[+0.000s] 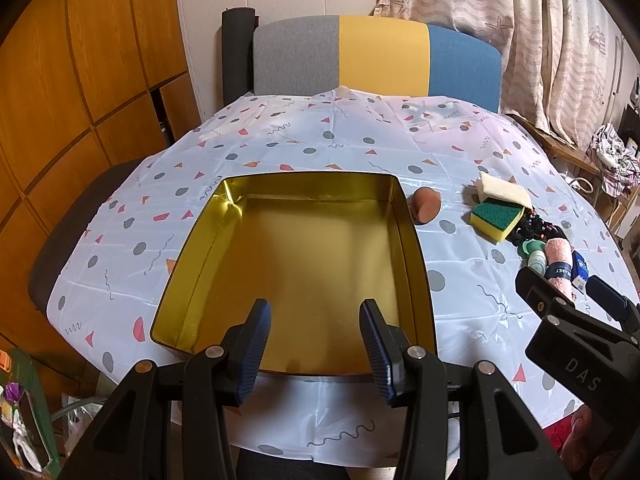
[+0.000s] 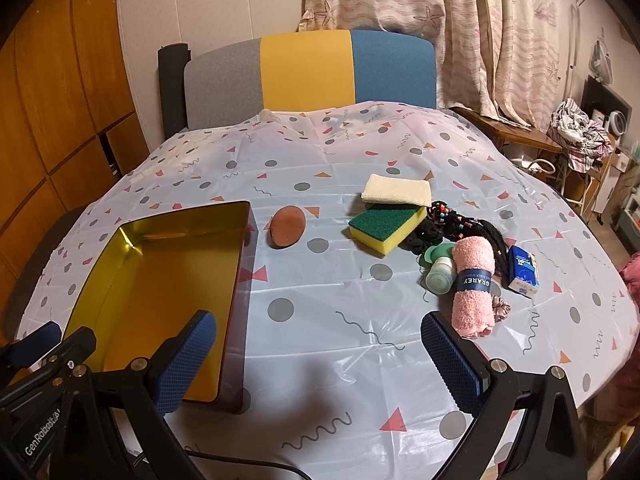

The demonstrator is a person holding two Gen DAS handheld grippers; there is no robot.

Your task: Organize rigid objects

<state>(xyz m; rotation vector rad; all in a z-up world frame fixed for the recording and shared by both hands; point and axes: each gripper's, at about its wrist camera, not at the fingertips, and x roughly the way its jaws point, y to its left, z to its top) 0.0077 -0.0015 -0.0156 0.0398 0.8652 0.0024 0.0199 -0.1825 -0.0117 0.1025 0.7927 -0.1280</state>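
Observation:
An empty gold tin box point(image 1: 296, 264) lies on the table; it also shows at the left of the right wrist view point(image 2: 160, 280). My left gripper point(image 1: 316, 346) is open and empty over the box's near edge. My right gripper point(image 2: 320, 354) is open wide and empty above the cloth, right of the box; it shows in the left wrist view point(image 1: 568, 300). A brown oval stone point(image 2: 287, 226) lies just right of the box. Beyond it lie a yellow-green sponge point(image 2: 386, 228), a cream cloth point(image 2: 396, 190), a small green bottle point(image 2: 440, 276), a pink rolled towel point(image 2: 474, 284), a blue tissue pack point(image 2: 523, 274) and black beaded hair ties point(image 2: 460, 220).
The table carries a white patterned cloth point(image 2: 320, 152). A chair point(image 2: 308, 68) with a grey, yellow and blue back stands at the far side. Wooden cabinets point(image 1: 72, 100) are at the left, curtains and clutter at the right.

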